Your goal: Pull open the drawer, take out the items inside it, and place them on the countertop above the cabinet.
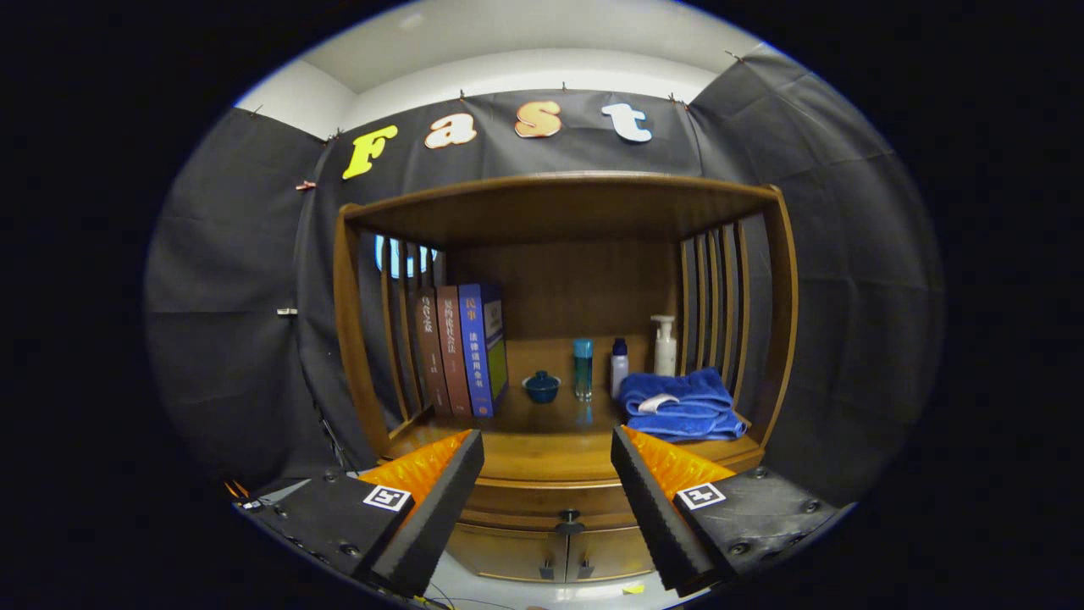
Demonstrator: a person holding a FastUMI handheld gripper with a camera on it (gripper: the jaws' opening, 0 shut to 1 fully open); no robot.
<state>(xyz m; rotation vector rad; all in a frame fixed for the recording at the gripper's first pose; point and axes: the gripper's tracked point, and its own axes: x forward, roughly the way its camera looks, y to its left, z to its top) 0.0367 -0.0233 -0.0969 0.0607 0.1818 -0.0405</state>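
Your gripper is wide open and holds nothing; the drawer with its knob stays closed, so every step remains.

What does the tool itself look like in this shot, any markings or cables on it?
The tool has two wedge-shaped fingers with ribbed, foam-like inner faces. Each sits on a dark, bolted block bearing a small square black-and-white marker. Thin wires trail beneath it.

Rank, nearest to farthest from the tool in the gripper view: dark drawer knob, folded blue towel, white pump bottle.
Open tool.
1. Dark drawer knob, between the fingers, below the countertop.
2. Folded blue towel, ahead on the countertop, toward the slatted side.
3. White pump bottle, behind the towel.
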